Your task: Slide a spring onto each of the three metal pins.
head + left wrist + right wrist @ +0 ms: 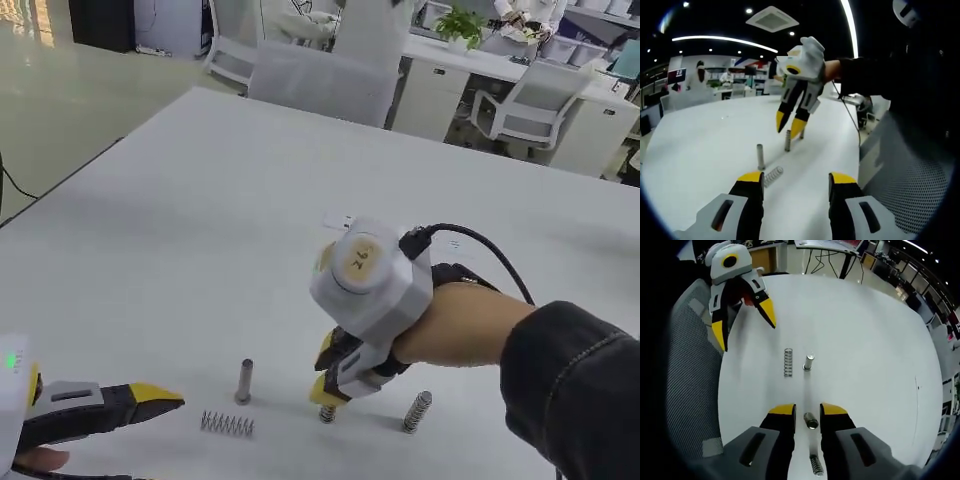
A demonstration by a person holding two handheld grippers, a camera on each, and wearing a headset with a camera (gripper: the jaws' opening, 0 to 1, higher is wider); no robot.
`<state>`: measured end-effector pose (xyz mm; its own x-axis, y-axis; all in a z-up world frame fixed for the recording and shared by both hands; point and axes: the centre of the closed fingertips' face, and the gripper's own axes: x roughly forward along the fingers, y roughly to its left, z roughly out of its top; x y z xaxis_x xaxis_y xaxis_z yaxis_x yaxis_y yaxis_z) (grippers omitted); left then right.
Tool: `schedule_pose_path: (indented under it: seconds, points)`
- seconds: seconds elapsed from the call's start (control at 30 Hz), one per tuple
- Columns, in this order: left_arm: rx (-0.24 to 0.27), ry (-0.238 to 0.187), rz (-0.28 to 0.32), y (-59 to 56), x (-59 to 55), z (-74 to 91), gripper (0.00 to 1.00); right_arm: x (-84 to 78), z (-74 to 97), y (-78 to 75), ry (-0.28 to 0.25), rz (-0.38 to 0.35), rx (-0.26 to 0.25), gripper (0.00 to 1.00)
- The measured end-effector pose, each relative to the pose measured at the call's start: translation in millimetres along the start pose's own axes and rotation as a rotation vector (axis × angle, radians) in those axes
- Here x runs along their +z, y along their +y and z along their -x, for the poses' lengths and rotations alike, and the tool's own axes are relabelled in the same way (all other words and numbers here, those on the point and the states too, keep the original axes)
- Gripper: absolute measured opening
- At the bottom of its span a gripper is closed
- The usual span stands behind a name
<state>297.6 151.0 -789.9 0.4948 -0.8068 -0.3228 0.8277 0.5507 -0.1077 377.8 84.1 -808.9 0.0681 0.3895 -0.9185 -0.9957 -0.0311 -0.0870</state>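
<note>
Rightmost sprung steel pin [418,410] done; my right gripper [807,411] straddles the middle sprung steel pin [811,421], jaws parted. Bare grey metal pin [243,381] and loose steel coil spring [227,423] remain; left gripper [796,177] gapes empty

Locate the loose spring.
In the head view the loose spring lies flat on the white table, just on the near side of the bare pin and left of the middle pin.

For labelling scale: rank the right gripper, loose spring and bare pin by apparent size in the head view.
1. right gripper, by far the largest; it is nearer the camera, which adds to it.
2. loose spring and bare pin: near alike. The spring lies flat and the pin stands upright, seen foreshortened, so no ranking.
</note>
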Motion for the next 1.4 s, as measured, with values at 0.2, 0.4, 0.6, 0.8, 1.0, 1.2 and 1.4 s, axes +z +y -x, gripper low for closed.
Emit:
schedule_pose_path:
  seconds: [0.2, 0.4, 0.6, 0.8, 1.0, 1.2, 1.4]
  points:
    - [0.000, -0.001, -0.001, -0.1, 0.6, 0.6, 0.46, 13.9, -6.2, 9.6, -0.024, 0.014, 0.022, 0.16]
    - [0.000, -0.002, 0.001, 0.0, 0.2, 0.6, 0.46, 22.3, -17.7, 21.0, -0.034, 0.024, 0.055, 0.15]
    - [0.000, 0.003, 0.004, 0.6, -1.8, 0.7, 0.46, 26.2, -31.5, 29.6, -0.032, 0.045, 0.076, 0.13]
    - [0.000, 0.008, 0.005, 0.2, -2.7, 1.1, 0.45, 29.8, -42.2, 33.8, -0.037, 0.049, 0.086, 0.12]
    - [0.003, 0.009, 0.008, 0.3, -3.2, 1.6, 0.45, 31.4, -52.4, 34.4, -0.043, 0.048, 0.083, 0.12]
    - [0.007, 0.007, 0.010, 0.3, -3.1, 2.2, 0.45, 32.4, -61.1, 34.4, -0.038, 0.043, 0.082, 0.12]
    - [0.009, 0.008, 0.013, 0.3, -3.8, 3.2, 0.45, 29.9, -67.6, 34.4, -0.020, 0.048, 0.084, 0.11]
